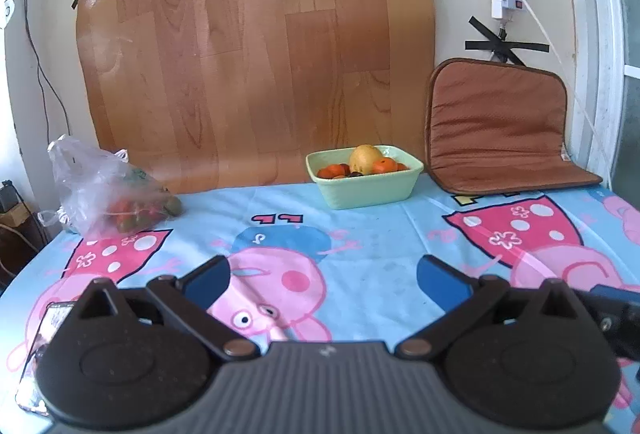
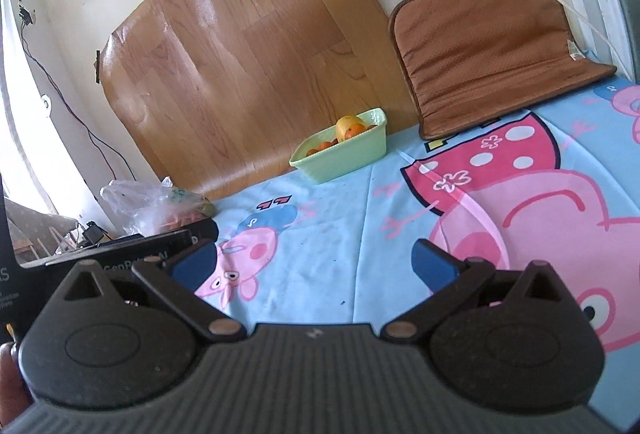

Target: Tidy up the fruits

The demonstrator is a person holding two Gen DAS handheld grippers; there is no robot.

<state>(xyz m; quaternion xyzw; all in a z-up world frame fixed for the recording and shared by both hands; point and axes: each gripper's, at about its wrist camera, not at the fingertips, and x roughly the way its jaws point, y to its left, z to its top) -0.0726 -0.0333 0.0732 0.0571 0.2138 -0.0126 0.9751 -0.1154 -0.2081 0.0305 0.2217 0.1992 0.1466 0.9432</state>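
- Counter (image 1: 380, 234) draped in a light-blue cartoon-pig cloth; wood-grain vinyl sheet (image 1: 248, 54) taped to the wall behind.
- Brown cushion (image 1: 500, 126) propped against the wall at far right.
- Pale green dish (image 1: 366, 186) near the back edge, holding a yellow pear (image 1: 365, 157) and small oranges (image 1: 384, 166).
- Clear plastic bag (image 1: 104, 186) of fruit at far left, well apart from the dish.
- Phone (image 1: 36, 350) lying at the near left edge.
- Left gripper (image 1: 323, 276) low over the cloth, fingers spread wide, holding nothing.
- Right gripper (image 2: 316, 262) tilted, likewise spread wide and holding nothing.
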